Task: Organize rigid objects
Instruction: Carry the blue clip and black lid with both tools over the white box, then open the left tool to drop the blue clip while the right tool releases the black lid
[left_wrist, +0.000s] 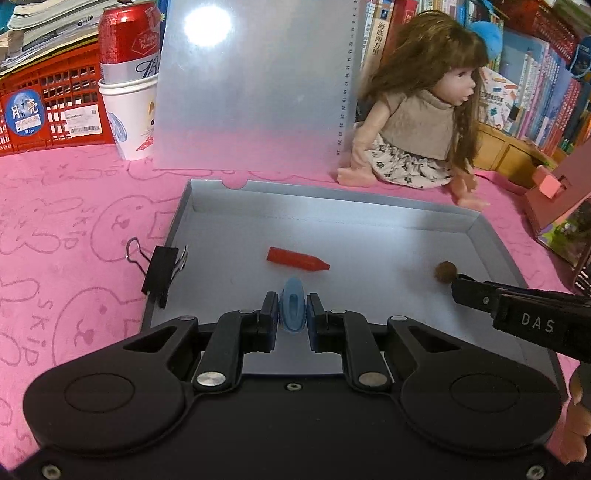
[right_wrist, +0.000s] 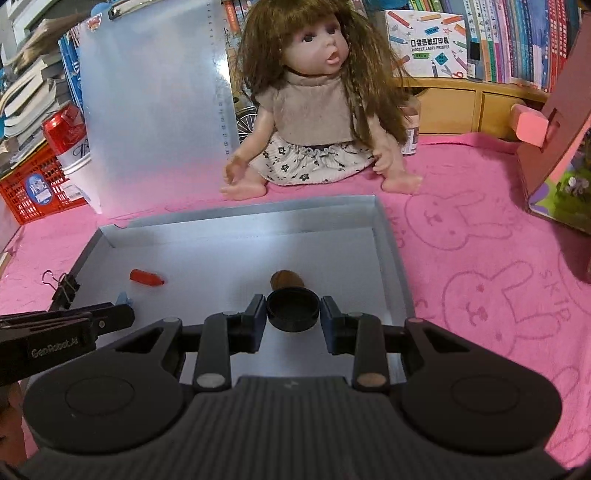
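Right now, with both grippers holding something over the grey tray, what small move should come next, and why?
Probably lower the left gripper a little and release the small blue plastic piece onto the shallow grey tray. It is pinched above bare floor near the red crayon-shaped piece. The right gripper holds a brush-like thing by its black round base.

Blue clip (left_wrist: 293, 304) upright, black-capped wooden stamp (right_wrist: 291, 302) tilted – red crayon (left_wrist: 297, 260) flat in tray (left_wrist: 332, 206).

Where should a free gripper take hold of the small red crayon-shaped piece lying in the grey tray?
Grip the red crayon-shaped piece across its thicker blunt half, jaws either side of its long axis, coming down from above. It lies flat on the grey tray floor, tapering to a point, with bare floor around it.
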